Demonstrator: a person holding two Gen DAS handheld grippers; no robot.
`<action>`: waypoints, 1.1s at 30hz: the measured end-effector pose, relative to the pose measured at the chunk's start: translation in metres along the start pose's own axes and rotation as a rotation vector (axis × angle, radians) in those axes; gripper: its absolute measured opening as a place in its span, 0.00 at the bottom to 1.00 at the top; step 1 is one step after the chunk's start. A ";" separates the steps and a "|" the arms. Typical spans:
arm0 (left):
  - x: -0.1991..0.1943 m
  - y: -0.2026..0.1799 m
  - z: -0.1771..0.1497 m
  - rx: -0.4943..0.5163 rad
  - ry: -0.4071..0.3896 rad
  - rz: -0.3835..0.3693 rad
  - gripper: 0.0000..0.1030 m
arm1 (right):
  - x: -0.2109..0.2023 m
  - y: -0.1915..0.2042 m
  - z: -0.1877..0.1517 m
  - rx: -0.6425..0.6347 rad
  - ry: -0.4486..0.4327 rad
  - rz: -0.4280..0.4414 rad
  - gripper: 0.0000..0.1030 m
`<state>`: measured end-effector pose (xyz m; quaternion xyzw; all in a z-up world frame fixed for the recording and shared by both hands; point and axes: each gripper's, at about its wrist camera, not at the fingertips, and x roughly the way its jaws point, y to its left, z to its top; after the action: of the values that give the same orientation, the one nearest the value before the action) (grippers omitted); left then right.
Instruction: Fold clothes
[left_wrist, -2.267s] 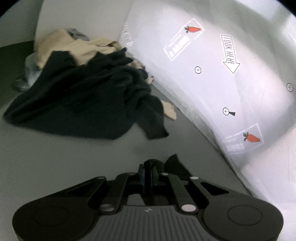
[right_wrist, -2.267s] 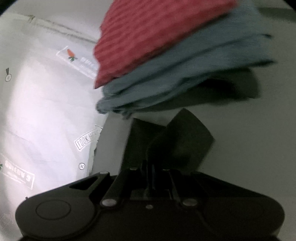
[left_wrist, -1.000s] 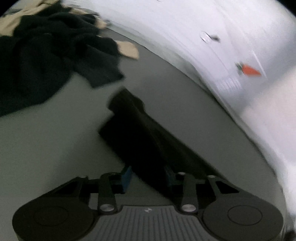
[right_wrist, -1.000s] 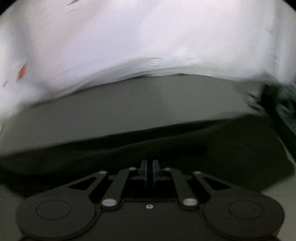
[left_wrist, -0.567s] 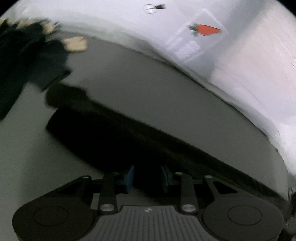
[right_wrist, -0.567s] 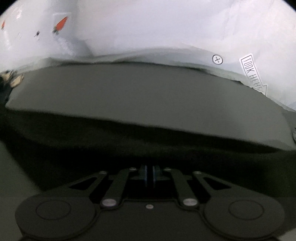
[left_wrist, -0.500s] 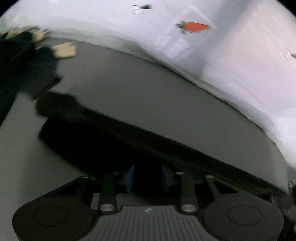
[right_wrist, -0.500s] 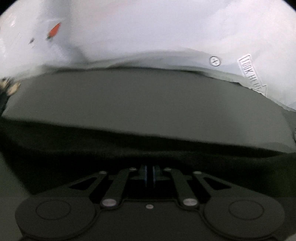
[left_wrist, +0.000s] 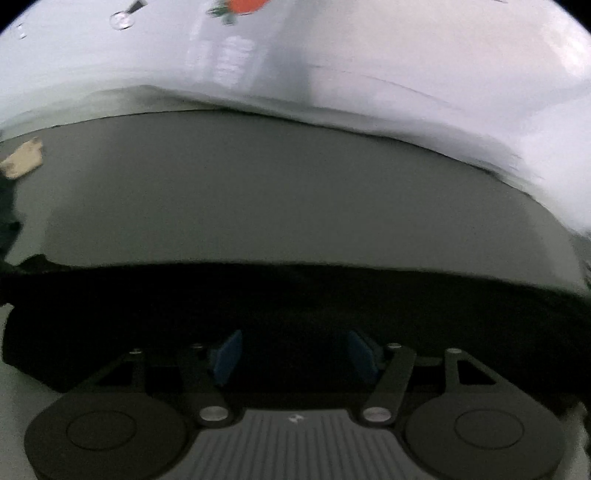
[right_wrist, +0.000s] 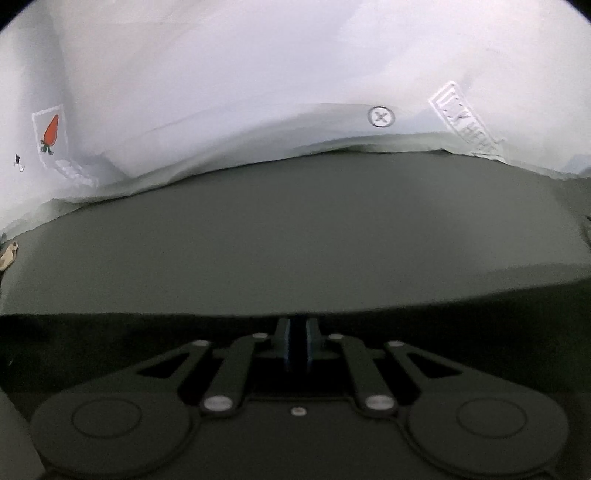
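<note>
I see grey tabletop beyond the black garment; left gripper fingers opening, right gripper fingers parting slightly, grip unclear

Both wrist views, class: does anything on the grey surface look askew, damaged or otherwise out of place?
Nothing stands out. The black garment lies stretched in a straight band across the grey surface. The left gripper is opening its jaws over it; the right gripper is just starting to open. A beige scrap of cloth shows at the far left edge.
</note>
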<state>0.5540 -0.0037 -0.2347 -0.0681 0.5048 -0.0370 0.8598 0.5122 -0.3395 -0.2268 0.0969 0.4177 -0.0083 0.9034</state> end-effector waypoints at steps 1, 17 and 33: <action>0.003 0.007 0.005 -0.026 -0.021 -0.006 0.67 | -0.005 -0.003 -0.002 0.011 0.000 -0.001 0.14; -0.043 0.063 0.009 -0.283 -0.311 0.104 1.00 | -0.018 0.020 -0.055 -0.120 0.025 -0.110 0.94; -0.091 0.162 -0.053 -0.371 -0.253 0.085 0.91 | -0.005 0.039 -0.082 -0.001 -0.223 -0.235 1.00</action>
<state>0.4626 0.1638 -0.2067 -0.2076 0.3935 0.1014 0.8898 0.4505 -0.2864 -0.2681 0.0452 0.3233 -0.1244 0.9370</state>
